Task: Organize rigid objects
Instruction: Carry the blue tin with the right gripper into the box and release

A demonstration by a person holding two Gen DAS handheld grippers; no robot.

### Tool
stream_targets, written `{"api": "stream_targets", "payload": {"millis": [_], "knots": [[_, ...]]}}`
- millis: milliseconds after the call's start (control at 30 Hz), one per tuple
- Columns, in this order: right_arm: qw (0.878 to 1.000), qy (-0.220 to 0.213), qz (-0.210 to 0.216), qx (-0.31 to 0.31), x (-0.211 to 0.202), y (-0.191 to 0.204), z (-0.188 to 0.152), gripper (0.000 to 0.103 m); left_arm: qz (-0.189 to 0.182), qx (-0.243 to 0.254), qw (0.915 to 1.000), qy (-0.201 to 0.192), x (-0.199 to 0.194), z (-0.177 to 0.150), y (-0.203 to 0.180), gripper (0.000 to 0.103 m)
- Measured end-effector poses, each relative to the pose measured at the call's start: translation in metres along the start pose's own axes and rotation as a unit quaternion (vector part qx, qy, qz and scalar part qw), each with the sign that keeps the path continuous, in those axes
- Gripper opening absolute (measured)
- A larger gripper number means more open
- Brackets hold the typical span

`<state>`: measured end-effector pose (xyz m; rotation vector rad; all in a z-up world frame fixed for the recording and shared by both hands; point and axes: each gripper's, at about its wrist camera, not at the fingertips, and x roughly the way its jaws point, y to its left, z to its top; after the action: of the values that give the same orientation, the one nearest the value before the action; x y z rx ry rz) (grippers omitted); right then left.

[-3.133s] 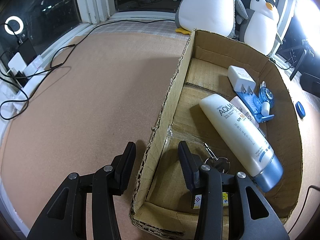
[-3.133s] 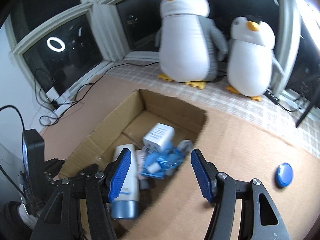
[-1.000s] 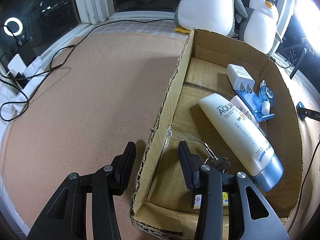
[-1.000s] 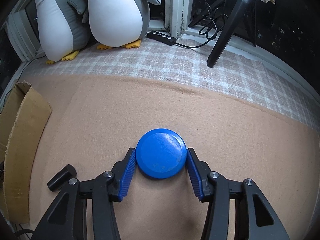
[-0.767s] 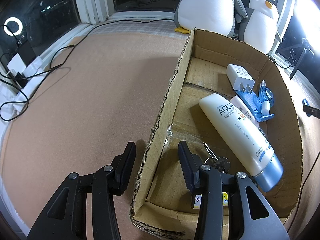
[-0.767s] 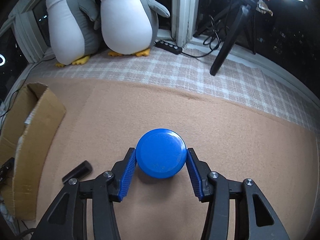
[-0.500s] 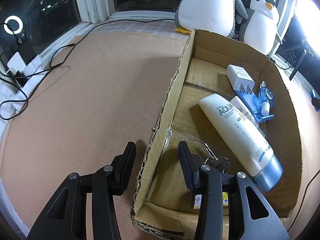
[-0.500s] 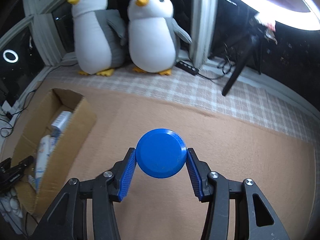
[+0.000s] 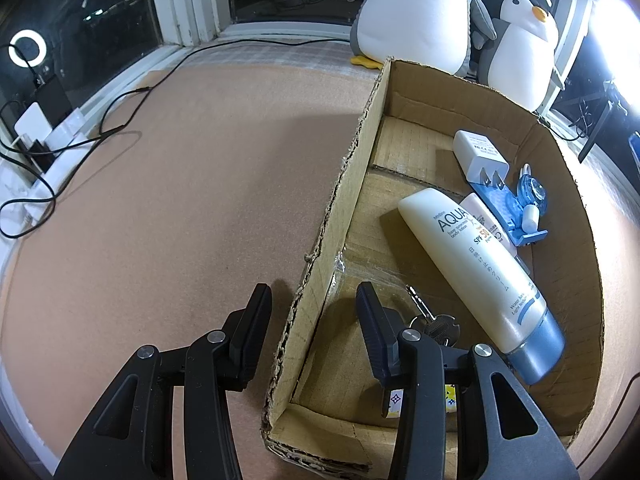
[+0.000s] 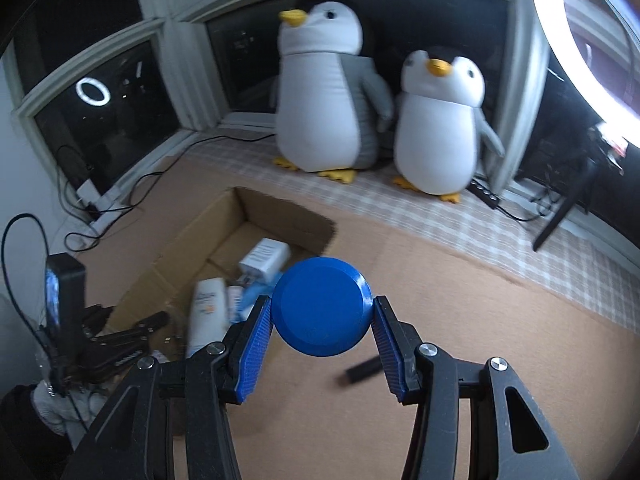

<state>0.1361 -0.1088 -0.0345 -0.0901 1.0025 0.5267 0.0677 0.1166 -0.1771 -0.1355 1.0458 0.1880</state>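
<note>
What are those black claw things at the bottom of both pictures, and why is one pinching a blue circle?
They are grabbers, like big tongs. A person holds one in each hand, and each has a small camera looking out along its two fingers, so each picture comes from one grabber.

The right gripper, the one with blue pads, is pinching a round blue lid and holding it up in the air.

The left gripper is clamped on the side wall of a cardboard box.

Inside the box lie a lotion tube, a white charger plug, a blue plastic thing and some keys. Two toy penguins sit by the window. The job is tidying things into the box.
</note>
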Motion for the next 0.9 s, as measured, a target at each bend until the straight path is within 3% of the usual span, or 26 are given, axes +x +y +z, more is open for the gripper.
{"api": "stream_targets", "payload": {"millis": [467,900], "knots": [[0.998,0.032,0.034,-0.046,0.043,0.062,-0.006,0.046,0.001,0.001,1.0000,0.000,0.000,0.000,0.000,0.042],[0.997,0.044,0.039,-0.057,0.058,0.075,-0.008,0.046,0.001,0.000,1.0000,-0.001,-0.001,0.001,0.001,0.042]]}}
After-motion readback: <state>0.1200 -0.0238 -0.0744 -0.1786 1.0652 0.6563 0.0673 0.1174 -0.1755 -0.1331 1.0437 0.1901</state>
